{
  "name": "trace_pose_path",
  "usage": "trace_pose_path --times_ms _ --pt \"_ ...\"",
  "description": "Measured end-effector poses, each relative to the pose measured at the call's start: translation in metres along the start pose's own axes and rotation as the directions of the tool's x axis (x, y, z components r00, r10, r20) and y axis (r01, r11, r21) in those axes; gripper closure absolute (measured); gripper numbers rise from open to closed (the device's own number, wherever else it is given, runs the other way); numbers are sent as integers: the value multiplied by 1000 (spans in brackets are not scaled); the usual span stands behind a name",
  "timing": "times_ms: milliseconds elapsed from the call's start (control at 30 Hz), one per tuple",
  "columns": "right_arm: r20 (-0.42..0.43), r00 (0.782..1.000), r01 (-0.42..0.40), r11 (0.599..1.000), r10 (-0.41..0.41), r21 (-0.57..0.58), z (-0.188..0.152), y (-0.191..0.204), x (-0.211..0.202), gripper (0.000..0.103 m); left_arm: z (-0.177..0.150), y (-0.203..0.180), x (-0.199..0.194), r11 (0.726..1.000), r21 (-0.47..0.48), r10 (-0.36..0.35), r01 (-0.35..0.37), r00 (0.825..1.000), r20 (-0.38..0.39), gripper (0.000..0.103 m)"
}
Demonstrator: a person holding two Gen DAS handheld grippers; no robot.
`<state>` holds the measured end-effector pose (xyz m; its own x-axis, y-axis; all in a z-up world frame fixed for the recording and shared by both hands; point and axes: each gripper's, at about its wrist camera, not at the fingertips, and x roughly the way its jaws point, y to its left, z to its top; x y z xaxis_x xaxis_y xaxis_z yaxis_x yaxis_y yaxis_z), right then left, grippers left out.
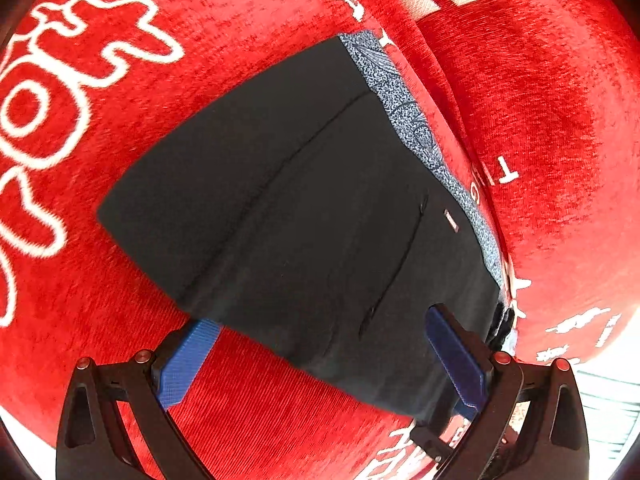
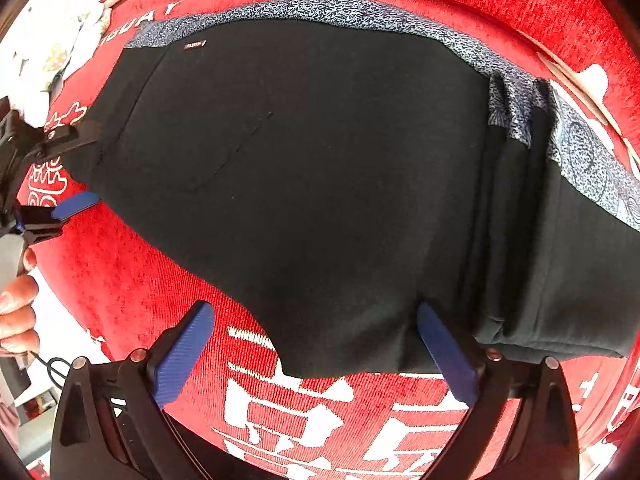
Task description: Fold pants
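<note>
pants (image 1: 304,208) laid flat, partly folded, on red printed cloth (image 1: 200,20) | left hand-held gripper (image 1: 320,360) spread wide at one edge, nothing gripped | right hand-held gripper (image 2: 316,356) spread wide over near hem, likely lined up for next fold grasp

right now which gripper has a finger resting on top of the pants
The left gripper: its right-hand finger lies over the black pants, the other on the red blanket. The right gripper sits open straddling the edge.
</note>
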<state>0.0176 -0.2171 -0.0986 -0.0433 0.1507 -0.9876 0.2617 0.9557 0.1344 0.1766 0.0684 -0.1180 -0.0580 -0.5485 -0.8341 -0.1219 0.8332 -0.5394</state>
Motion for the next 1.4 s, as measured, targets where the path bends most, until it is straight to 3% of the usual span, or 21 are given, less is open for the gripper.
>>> trace_pose_path --times_ms 267,400,467,567,600,633,700,733,800,967,1167,1400 --pt "-10 1000 -2 1000 2 -13 5 4 5 1 -1 -13 0 1000 1 -23 23 999 40 0" --pt "-8 1000 -8 1000 8 -10 6 1 7 1 -9 -54 -23 985 169 -36 16 992 118 0" --pt "-10 1000 -9 1000 9 -15 7 0 8 1 -7 -62 -21 979 205 -9 -16 993 121 0" --pt "-16 1000 -17 1000 17 -6 11 -1 6 1 2 -55 -3 983 162 73 -86 994 84 1" --pt "-15 1000 -25 1000 25 4 14 -3 1 1 3 -50 0 984 146 93 -104 992 81 7" --pt "-7 1000 -28 1000 28 8 16 -4 -3 1 5 -46 3 978 134 150 -160 985 87 23" --pt "29 999 -22 1000 22 5 21 -5 -16 1 5 -43 10 951 151 260 -271 961 92 42" --pt "53 998 -18 1000 18 -5 25 -5 -25 1 4 -41 8 951 153 256 -270 961 108 51" --pt "85 996 -18 1000 19 -17 33 -7 -39 1 1 -49 3 933 193 278 -303 949 147 58" --pt "135 989 -67 998 68 -11 74 -17 -71 1 -11 -74 7 846 314 374 -431 899 228 59" --pt "134 977 -164 986 166 -29 118 -6 -86 1 -16 -87 15 805 348 407 -481 874 267 59" --pt "70 962 -257 964 262 -74 148 33 -83 1 -40 -117 30 681 439 460 -586 809 367 59"
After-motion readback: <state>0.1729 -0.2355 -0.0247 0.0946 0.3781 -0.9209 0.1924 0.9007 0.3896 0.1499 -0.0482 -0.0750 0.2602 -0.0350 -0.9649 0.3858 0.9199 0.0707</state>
